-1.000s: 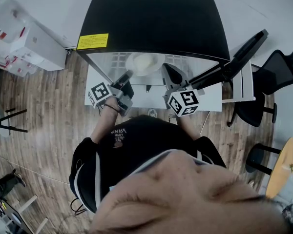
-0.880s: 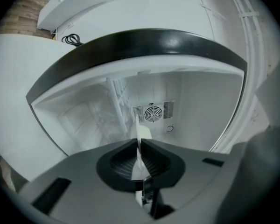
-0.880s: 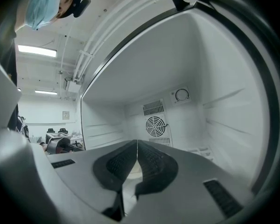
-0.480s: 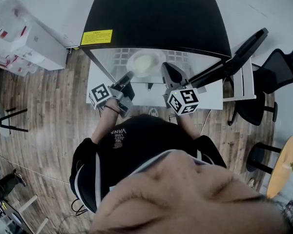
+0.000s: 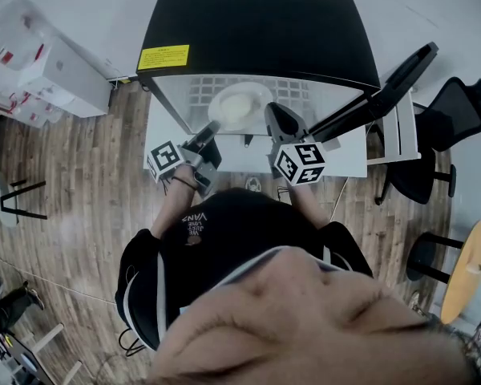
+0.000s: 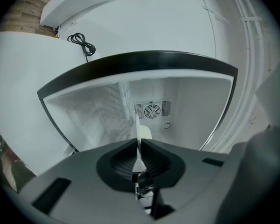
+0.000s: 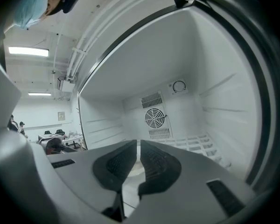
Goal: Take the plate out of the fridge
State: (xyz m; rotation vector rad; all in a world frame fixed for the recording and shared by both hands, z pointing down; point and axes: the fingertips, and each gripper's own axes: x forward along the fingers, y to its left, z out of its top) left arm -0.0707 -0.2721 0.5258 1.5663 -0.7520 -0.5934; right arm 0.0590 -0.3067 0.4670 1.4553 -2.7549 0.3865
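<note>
My left claw (image 6: pixel 139 143) is nearly closed, clamped on the rim of the white plate (image 5: pixel 239 106). The plate shows edge-on between the pads, at the front of the open fridge (image 5: pixel 256 30). My right claw (image 7: pixel 138 144) is pressed together with nothing in it, just beside the plate, pointing into the fridge.

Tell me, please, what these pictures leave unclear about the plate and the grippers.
- What is on the plate: too small in the head view, and edge-on between the jaws of the left gripper in its own view.
- Whether the plate is lifted or resting: its underside shows in no view.
- Whether the right gripper touches the plate: its jaws block its own view, and the head view is too small.
</note>
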